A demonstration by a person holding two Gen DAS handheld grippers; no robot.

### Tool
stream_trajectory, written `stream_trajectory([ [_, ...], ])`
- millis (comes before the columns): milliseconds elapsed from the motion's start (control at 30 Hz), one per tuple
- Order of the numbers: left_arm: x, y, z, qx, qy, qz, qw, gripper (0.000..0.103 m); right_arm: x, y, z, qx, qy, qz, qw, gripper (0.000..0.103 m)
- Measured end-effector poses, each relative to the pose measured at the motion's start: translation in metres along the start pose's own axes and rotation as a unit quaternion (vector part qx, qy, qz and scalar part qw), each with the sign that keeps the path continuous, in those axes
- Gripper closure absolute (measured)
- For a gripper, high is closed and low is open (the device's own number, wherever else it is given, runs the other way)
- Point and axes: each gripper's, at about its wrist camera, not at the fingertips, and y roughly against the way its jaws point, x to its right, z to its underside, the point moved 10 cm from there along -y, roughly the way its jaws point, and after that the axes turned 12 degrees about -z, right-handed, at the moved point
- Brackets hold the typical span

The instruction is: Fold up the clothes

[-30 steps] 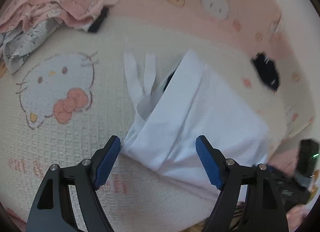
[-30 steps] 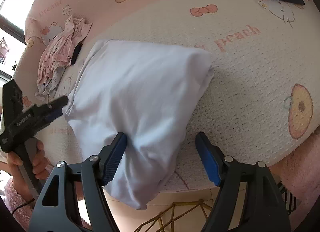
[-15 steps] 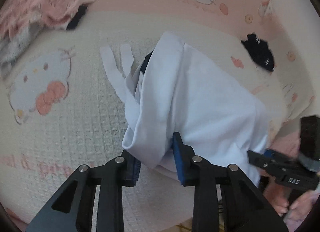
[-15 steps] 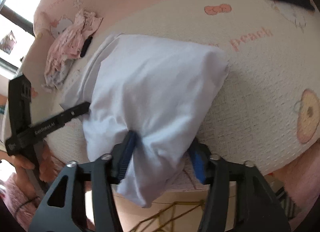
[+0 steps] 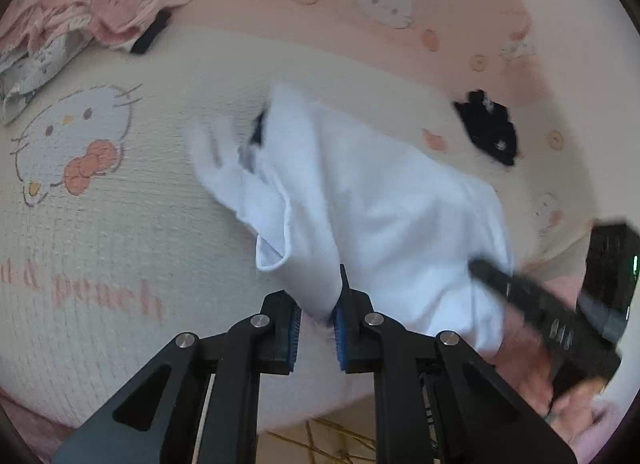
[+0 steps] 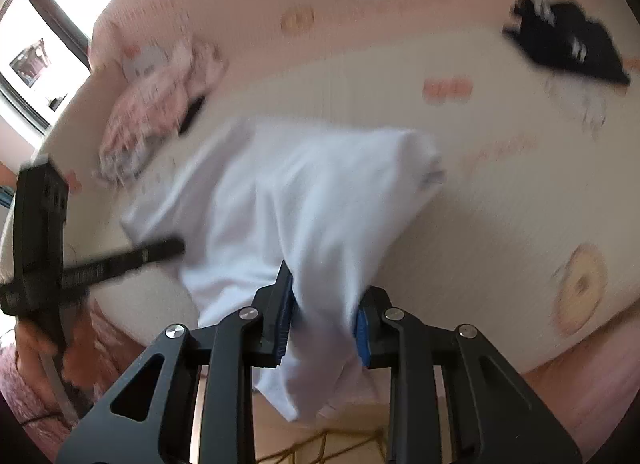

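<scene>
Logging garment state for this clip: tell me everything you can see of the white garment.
The white garment is plain, thin, soft-looking cloth, partly folded and bunched, lying on the cream-and-pink cartoon-print cover. Two narrow strips trail from its far end, where something dark shows in a fold. Its near edge is pinched at two spots: the left claw is shut on one bunched corner, the right claw on another, with cloth hanging below that claw over the edge. Motion blur hides finer detail.

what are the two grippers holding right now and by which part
Both hold the white garment by its near edge: left gripper at one bunched corner, right gripper at the other.
</scene>
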Motion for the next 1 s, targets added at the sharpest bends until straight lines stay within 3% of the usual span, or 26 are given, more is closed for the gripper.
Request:
stream_trajectory([
  [100,0.012,-0.007,0.016,-0.023,0.016,0.01,0.9996,0.086,0.014,0.011,-0.009,0.004,-0.001,0.013,1.0,0.077],
  [133,0.009,-0.012,0.022,-0.032,0.016,-0.003,0.9994,0.082,0.022,0.009,-0.006,-0.008,-0.015,0.016,1.0,0.074],
  [200,-0.003,-0.024,0.025,-0.047,0.009,-0.051,0.9975,0.057,0.046,-0.005,0.01,-0.053,-0.058,0.033,0.996,0.064],
  [233,-0.011,-0.026,0.023,-0.05,0.016,-0.06,0.9968,0.054,0.056,-0.011,0.018,-0.068,-0.079,0.04,0.994,0.059],
  [267,-0.018,-0.026,0.021,-0.051,0.026,-0.061,0.9965,0.054,0.062,-0.012,0.022,-0.066,-0.098,0.036,0.992,0.051],
  [367,-0.029,-0.008,0.007,-0.021,0.069,-0.022,0.9971,0.053,0.064,-0.001,0.014,-0.036,-0.121,0.016,0.992,0.051],
  [467,-0.026,0.004,-0.001,0.009,0.065,-0.006,0.9978,0.051,0.063,0.016,-0.001,0.014,-0.102,0.026,0.994,0.048],
  [533,-0.016,0.003,-0.005,0.016,0.054,0.007,0.9984,0.051,0.065,0.013,0.002,0.009,-0.117,0.015,0.993,0.045],
  [633,0.005,-0.019,-0.025,0.024,0.027,-0.029,0.9989,0.05,0.069,-0.002,0.014,-0.024,-0.139,0.012,0.99,0.045],
  [733,-0.012,-0.046,-0.02,-0.017,0.012,-0.107,0.994,0.047,0.068,-0.014,0.025,-0.056,-0.126,0.03,0.99,0.043],
  [833,-0.015,-0.049,-0.018,-0.029,0.054,-0.068,0.9958,0.038,0.067,-0.017,0.027,-0.064,-0.126,0.03,0.99,0.038],
  [933,0.005,-0.055,-0.016,-0.053,0.057,0.009,0.9969,0.026,0.068,-0.02,0.027,-0.061,-0.147,0.006,0.987,0.032],
  [1000,0.012,-0.06,-0.016,-0.044,0.034,-0.004,0.9984,0.024,0.066,-0.019,0.027,-0.062,-0.153,-0.007,0.986,0.032],
])
